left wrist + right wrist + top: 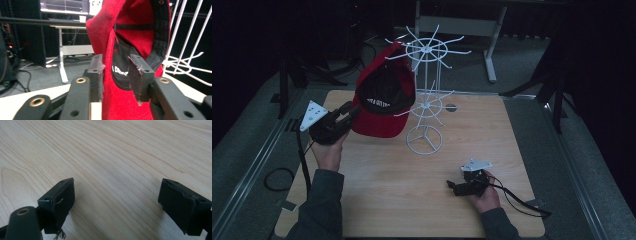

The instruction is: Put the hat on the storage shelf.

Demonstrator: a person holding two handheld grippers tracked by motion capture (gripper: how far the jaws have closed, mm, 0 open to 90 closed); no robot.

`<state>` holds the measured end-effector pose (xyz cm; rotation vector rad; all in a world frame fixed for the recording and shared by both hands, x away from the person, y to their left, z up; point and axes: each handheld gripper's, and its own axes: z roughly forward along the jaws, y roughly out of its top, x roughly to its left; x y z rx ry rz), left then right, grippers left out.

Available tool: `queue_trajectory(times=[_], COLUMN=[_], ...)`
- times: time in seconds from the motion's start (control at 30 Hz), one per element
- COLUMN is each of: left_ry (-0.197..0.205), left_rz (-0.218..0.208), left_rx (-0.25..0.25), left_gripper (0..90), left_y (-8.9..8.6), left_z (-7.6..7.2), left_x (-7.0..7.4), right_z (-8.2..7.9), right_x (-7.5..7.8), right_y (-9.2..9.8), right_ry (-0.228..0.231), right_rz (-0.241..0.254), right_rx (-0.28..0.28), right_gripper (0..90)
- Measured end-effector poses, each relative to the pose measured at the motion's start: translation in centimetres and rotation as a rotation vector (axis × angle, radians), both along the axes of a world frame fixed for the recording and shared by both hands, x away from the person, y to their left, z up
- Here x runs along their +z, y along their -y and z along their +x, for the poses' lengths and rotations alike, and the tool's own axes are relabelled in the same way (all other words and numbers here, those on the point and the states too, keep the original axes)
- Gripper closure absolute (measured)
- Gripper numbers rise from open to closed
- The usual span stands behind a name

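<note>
High view | left tongs [346, 111] raised at red cap [384, 95] | right tongs [454, 186] low on table [377, 180]

wooden table [382, 200] — white wire rack [426, 105] stands on it.

Your high view looks forward and down from above your side of the table [377, 195], taking in all four edges and the floor beyond. Your left gripper view rides low near the far left corner, facing level and very close on the red cap [110, 32] and white wire rack [185, 62]; the high view shares both. Your right gripper view tilts down, close over the wood near the near right corner.
</note>
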<state>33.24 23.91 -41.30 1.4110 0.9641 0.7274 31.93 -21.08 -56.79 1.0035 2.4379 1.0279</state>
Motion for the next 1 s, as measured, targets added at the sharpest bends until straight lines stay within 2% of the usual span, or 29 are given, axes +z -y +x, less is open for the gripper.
queue_trajectory(times=[0.23,0.4,0.67,0.87,1.0], left_ry=[-0.052,-0.115,-0.131,-0.154,-0.165], left_rz=[0.0,-0.011,-0.002,-0.006,-0.026], left_rx=[0.014,0.01,0.023,0.023,0.013], left_gripper=[49.1,38.1,33.2,32.5,32.7], left_y=[-0.4,-0.6,-0.8,-1.1,-1.5], left_z=[0.2,0.5,0.2,0.0,-0.3], left_x=[-0.3,-0.4,-0.6,-1.7,-2.3], right_z=[0.0,0.0,0.0,0.0,0.0], right_x=[0.0,0.0,0.0,0.0,0.0], right_y=[0.0,0.0,0.0,0.0,0.0], right_ry=[0.001,0.0,0.001,0.002,0.002], right_rz=[-0.001,-0.001,-0.002,-0.001,-0.001], right_rx=[0.001,0.001,0.001,0.001,0.002], right_gripper=[13.6,13.6,13.6,13.6,13.6])
